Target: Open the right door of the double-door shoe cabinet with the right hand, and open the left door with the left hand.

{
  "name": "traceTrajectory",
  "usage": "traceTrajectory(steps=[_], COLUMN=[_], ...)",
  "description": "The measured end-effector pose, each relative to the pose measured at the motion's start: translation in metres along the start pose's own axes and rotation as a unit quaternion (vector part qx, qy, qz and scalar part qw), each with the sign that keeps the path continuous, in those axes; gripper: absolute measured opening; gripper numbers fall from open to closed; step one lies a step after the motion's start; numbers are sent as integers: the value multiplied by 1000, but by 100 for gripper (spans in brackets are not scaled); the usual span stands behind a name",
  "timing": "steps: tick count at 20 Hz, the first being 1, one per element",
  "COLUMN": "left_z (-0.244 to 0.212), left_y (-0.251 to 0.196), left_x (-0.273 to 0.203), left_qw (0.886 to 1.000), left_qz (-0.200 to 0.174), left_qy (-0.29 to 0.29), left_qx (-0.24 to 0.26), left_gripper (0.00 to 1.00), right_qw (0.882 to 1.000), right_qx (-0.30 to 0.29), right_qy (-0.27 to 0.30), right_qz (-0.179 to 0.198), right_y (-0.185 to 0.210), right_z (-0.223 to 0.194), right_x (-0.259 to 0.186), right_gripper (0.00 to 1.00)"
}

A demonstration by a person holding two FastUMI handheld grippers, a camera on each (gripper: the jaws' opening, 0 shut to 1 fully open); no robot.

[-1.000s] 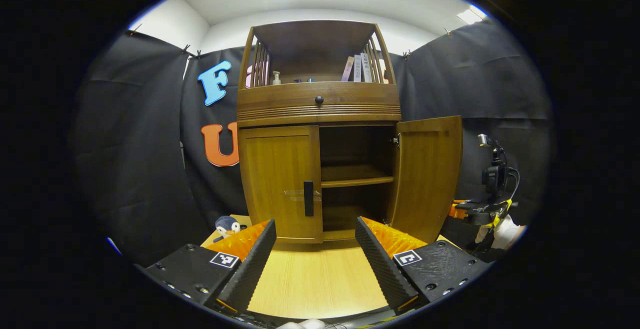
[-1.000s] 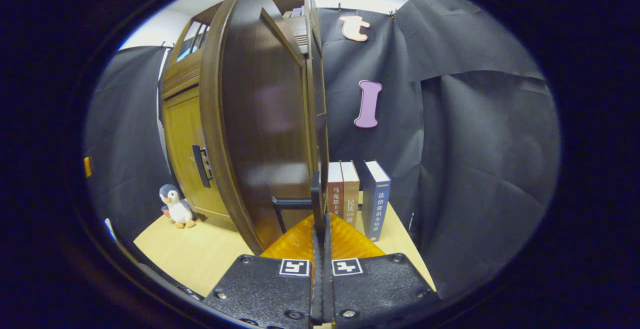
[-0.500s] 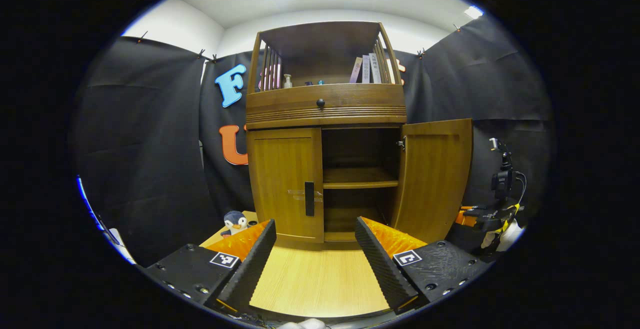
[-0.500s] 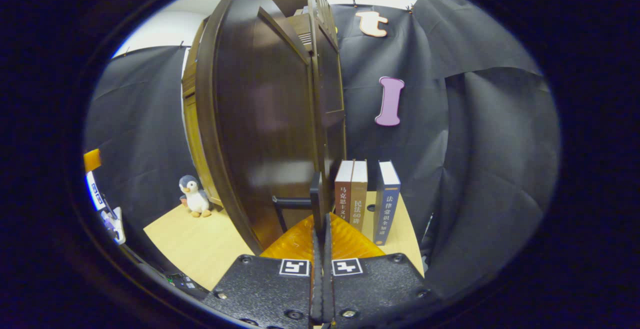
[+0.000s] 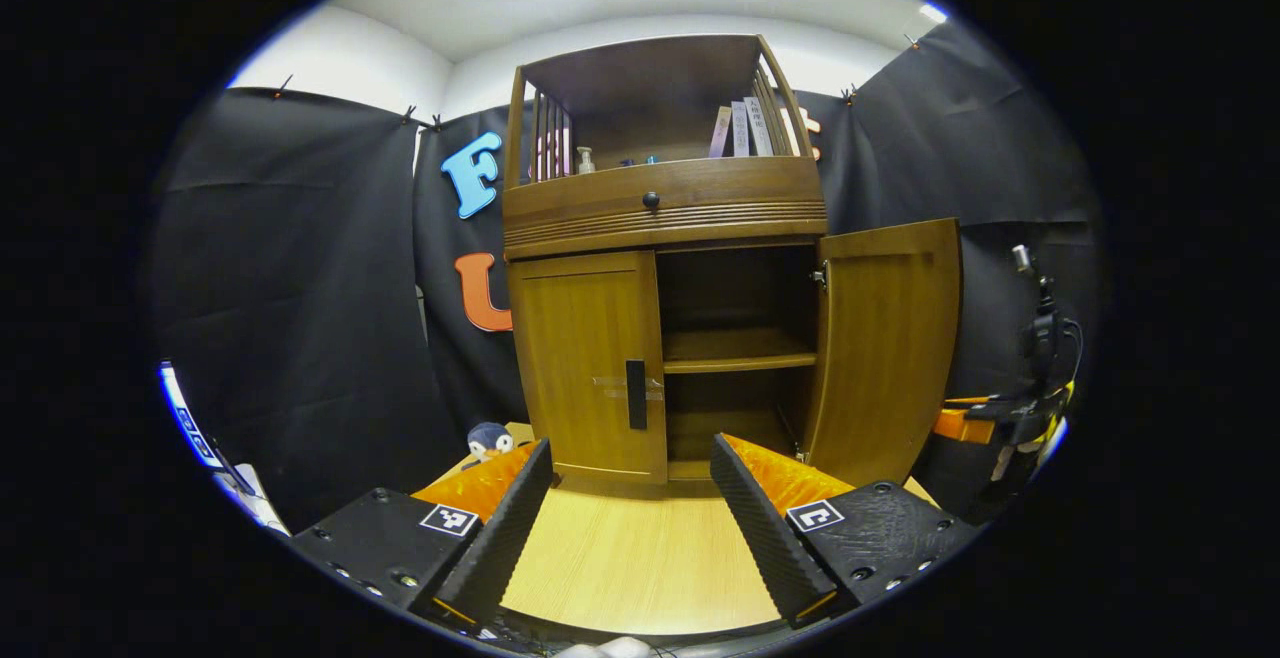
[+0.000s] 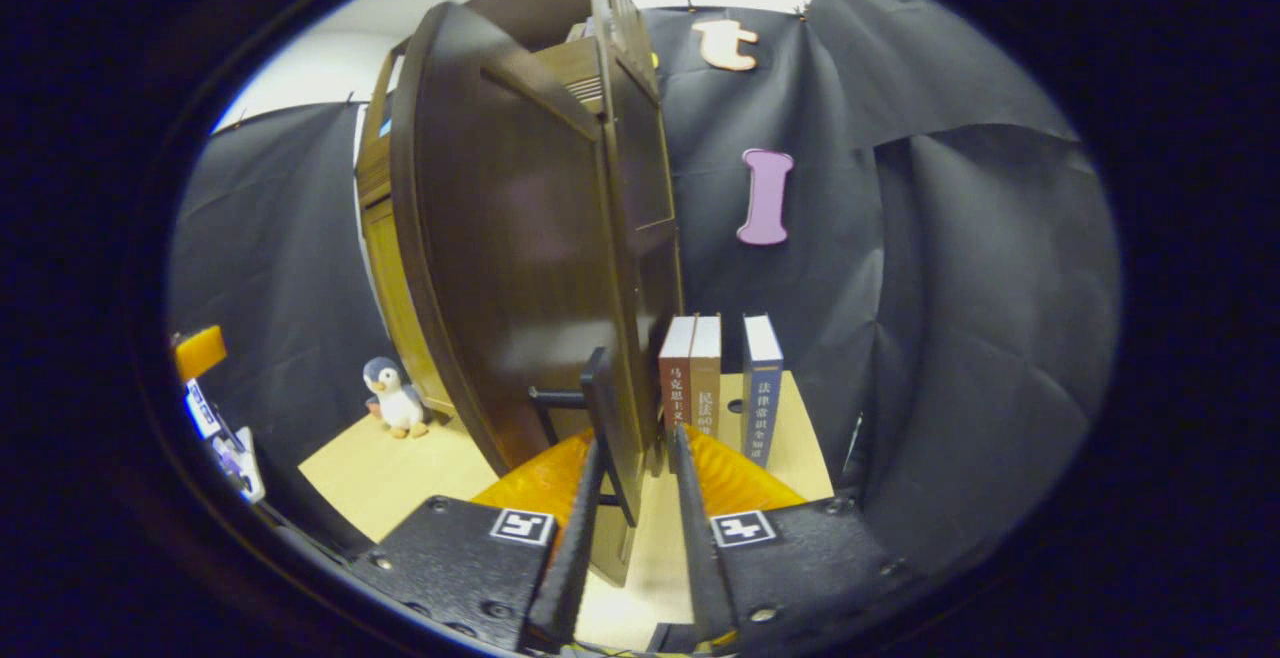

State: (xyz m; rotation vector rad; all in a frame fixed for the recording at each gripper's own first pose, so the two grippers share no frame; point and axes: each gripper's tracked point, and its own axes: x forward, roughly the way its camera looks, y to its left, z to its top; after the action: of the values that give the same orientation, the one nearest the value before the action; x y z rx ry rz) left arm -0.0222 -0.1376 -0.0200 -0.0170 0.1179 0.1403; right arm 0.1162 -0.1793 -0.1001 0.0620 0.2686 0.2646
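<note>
The shoe cabinet [image 5: 665,238] stands on the pale wooden counter [image 5: 640,568] straight ahead of my left tool [image 5: 630,518]. Its right door [image 5: 885,348] hangs swung wide, baring the inner shelf [image 5: 740,360], while the left door [image 5: 590,368] is shut flush, its black handle [image 5: 636,394] near the inner edge.

From my right tool [image 6: 630,528] I look along that open door's edge [image 6: 520,238]; its handle [image 6: 600,408] sits between my parted fingers, and I cannot tell whether either one touches it. My left tool is spread open too, empty, well short of the shut door.

I judge the right half done and the left half waiting. The risks I see:
- Pulling my right tool away crookedly could snag a finger on the handle and drag the door back toward closed.
- The three books [image 6: 715,388] stand just behind the open door; pushing it further could topple them.
- The left handle is slim, so a poorly lined-up approach could make my fingers close beside it or slip off.
- The small penguin toy [image 5: 488,438] sits by the cabinet's left corner and could be knocked.
</note>
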Motion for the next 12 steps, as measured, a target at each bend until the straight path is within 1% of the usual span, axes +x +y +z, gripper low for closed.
traceTrajectory(steps=[1, 3, 5, 6, 7, 9, 12], left_z=[-1, -3, -6, -7, -7, -7, -13], left_y=[4, 12, 24, 27, 32, 41, 50], left_x=[7, 24, 42, 52, 63, 84, 121], left_qw=[1000, 1000, 999, 999, 998, 997, 995], left_qz=[-6, -21, -39, -50, -59, -78, -101], left_qy=[-1, 1, 1, 2, -3, -10, -19], left_qx=[-2, -2, 1, 2, 4, 5, 2], left_gripper=[96, 96, 96, 96, 96, 96, 96], right_qw=[1000, 998, 994, 992, 990, 985, 975], right_qx=[-2, -11, -14, -9, -5, 0, 0], right_qy=[-8, -32, -54, -63, -69, -82, -97], right_qz=[-15, -56, -96, -110, -122, -151, -198], right_y=[-3, -5, 1, 8, 17, 36, 63], right_z=[7, 21, 35, 41, 45, 48, 51], right_x=[-10, -31, -51, -61, -67, -85, -107], right_gripper=[56, 67, 77, 82, 84, 97, 99])
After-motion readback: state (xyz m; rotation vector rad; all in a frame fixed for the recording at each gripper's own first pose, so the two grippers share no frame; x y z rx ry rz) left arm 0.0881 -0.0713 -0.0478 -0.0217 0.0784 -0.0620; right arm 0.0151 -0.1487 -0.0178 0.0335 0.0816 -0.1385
